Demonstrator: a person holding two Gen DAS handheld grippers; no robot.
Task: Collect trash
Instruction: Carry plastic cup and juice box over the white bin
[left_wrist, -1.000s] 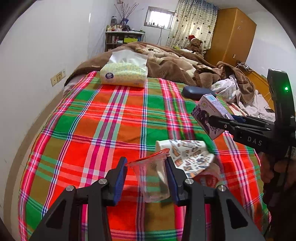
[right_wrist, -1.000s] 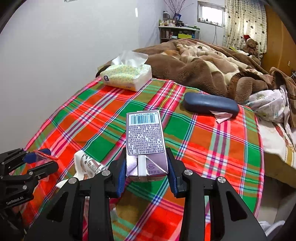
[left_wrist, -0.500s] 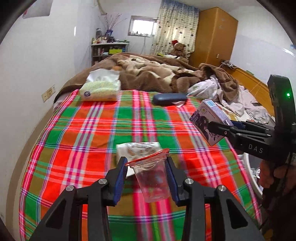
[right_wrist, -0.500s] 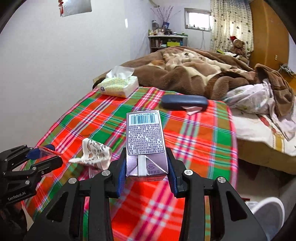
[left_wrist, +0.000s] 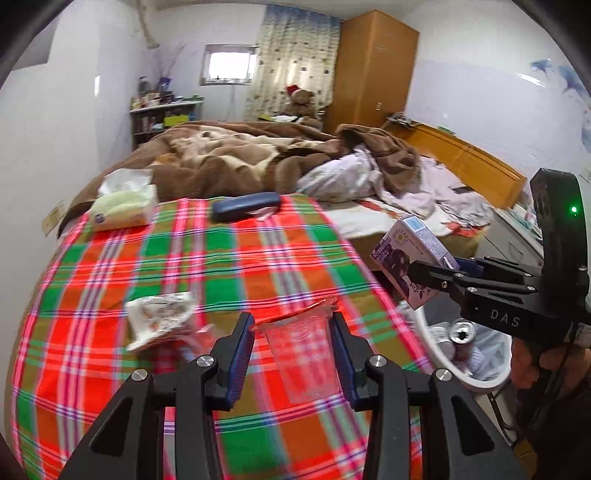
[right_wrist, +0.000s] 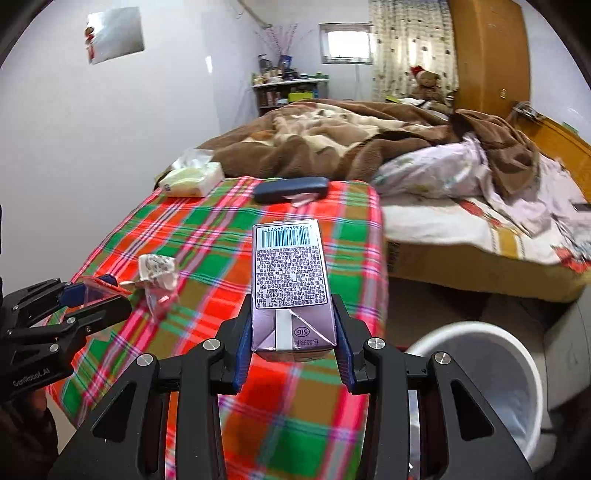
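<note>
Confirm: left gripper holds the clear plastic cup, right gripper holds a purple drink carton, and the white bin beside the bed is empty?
Not empty. The left wrist view shows a can and other trash inside the white bin. The rest holds: left gripper on the clear plastic cup, right gripper on the purple drink carton.

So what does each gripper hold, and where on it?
Left gripper: clear plastic cup, by its sides. Right gripper: purple drink carton, by its lower sides.
</note>
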